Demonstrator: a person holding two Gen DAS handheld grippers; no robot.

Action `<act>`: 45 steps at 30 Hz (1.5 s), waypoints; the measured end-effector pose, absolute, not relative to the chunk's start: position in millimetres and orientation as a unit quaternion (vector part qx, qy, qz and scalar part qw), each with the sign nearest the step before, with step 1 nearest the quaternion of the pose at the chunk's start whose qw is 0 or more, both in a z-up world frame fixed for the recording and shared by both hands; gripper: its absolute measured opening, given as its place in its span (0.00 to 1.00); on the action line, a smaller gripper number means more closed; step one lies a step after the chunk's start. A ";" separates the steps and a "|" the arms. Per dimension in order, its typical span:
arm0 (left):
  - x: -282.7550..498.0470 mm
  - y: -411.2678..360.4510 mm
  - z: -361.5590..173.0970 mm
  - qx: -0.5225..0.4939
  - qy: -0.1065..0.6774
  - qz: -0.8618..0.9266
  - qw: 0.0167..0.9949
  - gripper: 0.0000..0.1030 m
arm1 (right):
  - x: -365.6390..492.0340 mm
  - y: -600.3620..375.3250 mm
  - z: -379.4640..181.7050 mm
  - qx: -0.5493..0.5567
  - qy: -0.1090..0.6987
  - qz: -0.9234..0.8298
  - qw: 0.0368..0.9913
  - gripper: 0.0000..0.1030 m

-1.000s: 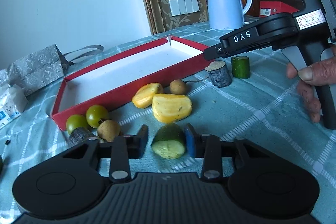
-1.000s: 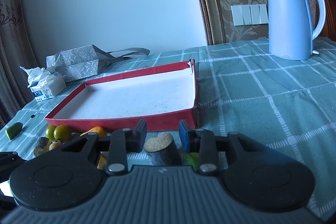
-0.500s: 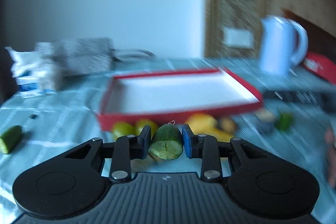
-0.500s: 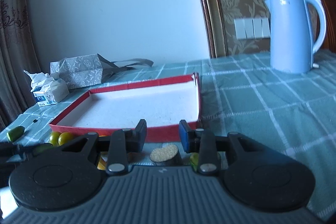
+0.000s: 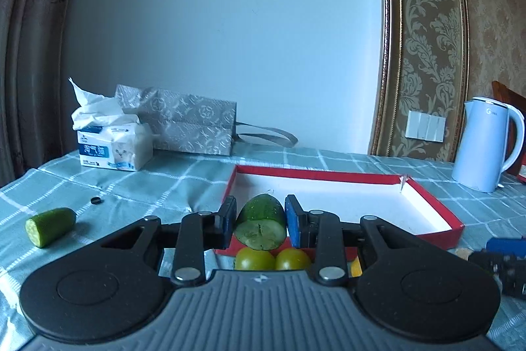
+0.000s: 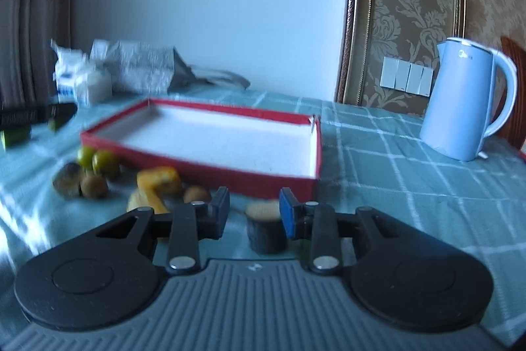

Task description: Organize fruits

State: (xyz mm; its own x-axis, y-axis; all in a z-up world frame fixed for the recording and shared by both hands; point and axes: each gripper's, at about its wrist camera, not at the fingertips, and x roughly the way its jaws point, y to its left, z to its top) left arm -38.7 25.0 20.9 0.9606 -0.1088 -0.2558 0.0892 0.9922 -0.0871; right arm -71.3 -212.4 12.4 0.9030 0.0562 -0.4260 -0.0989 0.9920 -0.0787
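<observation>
My left gripper [image 5: 260, 221] is shut on a cut cucumber piece [image 5: 262, 223] and holds it above the near left corner of the red tray [image 5: 437, 213]. Two green tomatoes [image 5: 273, 259] lie below it, in front of the tray. Another cucumber piece [image 5: 49, 226] lies on the cloth at the left. My right gripper [image 6: 253, 213] is open over the cloth in front of the red tray [image 6: 203, 166]. A dark stump-like piece with a tan cut top [image 6: 265, 231] stands beside its right finger. Yellow fruit pieces [image 6: 157, 183], brown round fruits [image 6: 93, 186] and green tomatoes [image 6: 98, 160] lie to its left.
A blue kettle [image 5: 486, 143] stands at the back right; it also shows in the right wrist view [image 6: 466, 97]. A tissue pack [image 5: 111, 143] and a grey gift bag [image 5: 190, 127] sit at the back left. The left gripper's body [image 6: 33, 114] shows at the right wrist view's left edge.
My left gripper closed on the cucumber piece, lifted it off the cloth and swung left toward the tray's near corner. My right gripper rose and drew back from the stump piece, with its jaws wider apart.
</observation>
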 end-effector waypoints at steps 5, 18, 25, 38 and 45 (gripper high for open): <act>-39.5 22.1 21.0 -0.036 0.129 -0.058 0.989 0.30 | -69.0 -218.3 7.1 -0.061 0.222 0.024 0.973 0.37; -35.4 20.6 17.2 -0.031 0.145 -0.057 0.987 0.30 | -42.8 -215.3 3.5 -0.070 0.248 0.042 0.965 0.48; -35.7 20.8 17.9 -0.032 0.147 -0.063 0.987 0.30 | -61.4 -232.1 13.9 -0.047 0.223 0.010 0.974 0.48; -36.5 17.4 19.5 -0.023 0.142 -0.070 0.987 0.31 | -36.9 -261.1 -7.9 -0.021 0.289 0.003 0.957 0.30; 0.0 6.5 35.9 0.005 0.171 -0.087 0.981 0.31 | -35.7 -259.6 -8.8 -0.022 0.290 0.001 0.957 0.30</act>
State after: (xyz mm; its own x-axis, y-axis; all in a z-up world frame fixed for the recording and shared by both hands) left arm -0.1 6.5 35.9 0.9265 -0.1681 -0.3368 0.1716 0.9850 -0.0196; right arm -35.7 -259.6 -8.8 0.8323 -0.0105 -0.5543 -0.0145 0.9991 -0.0406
